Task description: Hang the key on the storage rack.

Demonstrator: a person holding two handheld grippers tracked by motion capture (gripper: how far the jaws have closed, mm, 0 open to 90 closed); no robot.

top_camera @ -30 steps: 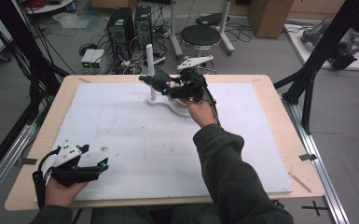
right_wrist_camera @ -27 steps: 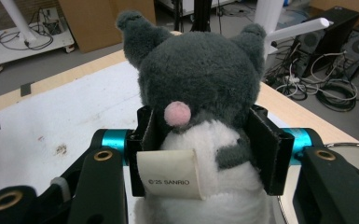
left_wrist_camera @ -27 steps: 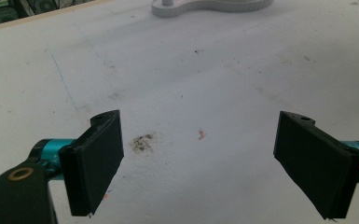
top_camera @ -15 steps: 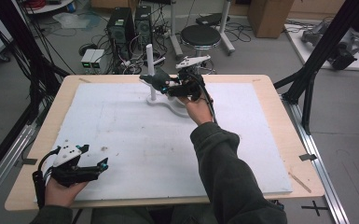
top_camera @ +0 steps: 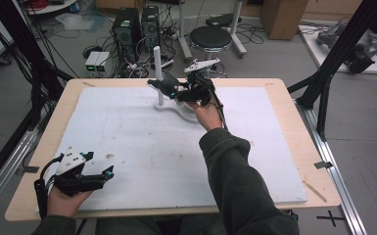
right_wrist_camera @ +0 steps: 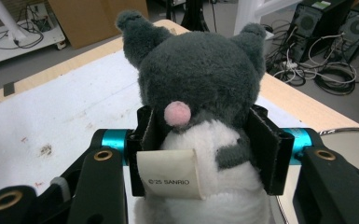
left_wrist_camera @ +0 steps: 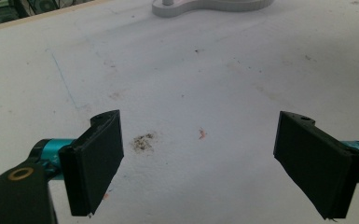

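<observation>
Plush toy (right_wrist_camera: pixel 200 116) clamped in right gripper (top_camera: pixel 176 90) near worktop (top_camera: pixel 284 161) far edge; left gripper (left_wrist_camera: pixel 200 158) wide, holding nothing, near-left corner.

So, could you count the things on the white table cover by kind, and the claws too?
Plush toy, grey and white, held in the right claw: 1
White stand with upright post and flat base: 1
Claws, the left claw open near the table's front edge: 2
Total: 4
</observation>
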